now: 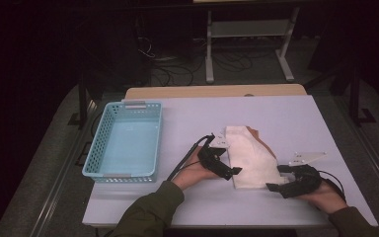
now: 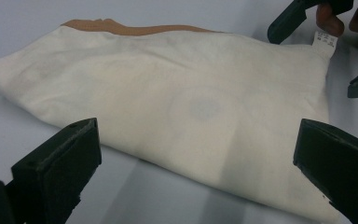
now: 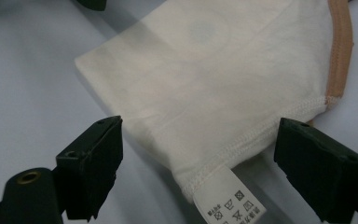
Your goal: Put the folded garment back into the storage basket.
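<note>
Seen from the high view, a folded cream garment lies right of centre on a pale counter, its near edge close to the counter's front rim. A light blue perforated plastic basket stands well apart at the left, with bare surface between the two. The left gripper sits at the garment's left edge, the right gripper at its near right corner; a hand at the lower right holds the latter. Open counter stretches beyond the cloth to the far edge.

In the left gripper view, the garment is a soft, lightly creased knit slab with a tan band along its far edge and a faint round grey mark at its middle. The left gripper stands wide open, its blocky black jaws either side of the near fold, gripping nothing. A small white care label hangs at the far corner, beside the other gripper's jaws.

In the right gripper view, the stitched hem and the printed care label lie between the jaws of the right gripper, which is spread wide and clear of the cloth. The tan ribbed band curves down the right side.
</note>
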`<state>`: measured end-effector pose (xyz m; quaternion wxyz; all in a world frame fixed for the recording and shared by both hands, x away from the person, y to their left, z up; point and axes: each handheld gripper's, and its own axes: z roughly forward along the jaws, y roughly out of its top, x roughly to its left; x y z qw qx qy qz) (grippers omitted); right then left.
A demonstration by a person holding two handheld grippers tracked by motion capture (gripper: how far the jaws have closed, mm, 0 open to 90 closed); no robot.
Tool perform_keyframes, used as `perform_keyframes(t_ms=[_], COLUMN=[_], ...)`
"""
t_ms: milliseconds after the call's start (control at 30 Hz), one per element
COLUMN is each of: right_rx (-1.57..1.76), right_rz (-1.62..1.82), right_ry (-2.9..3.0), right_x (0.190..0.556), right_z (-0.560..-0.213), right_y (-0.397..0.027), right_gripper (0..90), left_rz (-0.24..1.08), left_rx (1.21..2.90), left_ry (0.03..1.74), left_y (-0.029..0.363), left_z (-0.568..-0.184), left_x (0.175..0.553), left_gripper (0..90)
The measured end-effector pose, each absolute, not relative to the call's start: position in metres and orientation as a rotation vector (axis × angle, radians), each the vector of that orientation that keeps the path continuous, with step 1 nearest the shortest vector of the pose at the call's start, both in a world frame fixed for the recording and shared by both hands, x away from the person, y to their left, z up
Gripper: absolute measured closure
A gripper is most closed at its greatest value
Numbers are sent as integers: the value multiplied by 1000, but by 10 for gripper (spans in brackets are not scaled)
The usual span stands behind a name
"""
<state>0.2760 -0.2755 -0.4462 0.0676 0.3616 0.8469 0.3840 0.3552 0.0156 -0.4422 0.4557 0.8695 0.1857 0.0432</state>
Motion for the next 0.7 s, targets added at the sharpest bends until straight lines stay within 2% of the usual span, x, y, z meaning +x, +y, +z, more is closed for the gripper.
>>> perform_keyframes(t_ms=[700], right_rx=[1090], right_rz=[1176], right_ry=[2543], right_x=[276], right_z=[-444], right_y=[-277], right_gripper=[147], left_rz=[159], left_rx=[2114], left_ry=[528], left_y=[18], left_z=[-439], left_x=[383], left_gripper=[0])
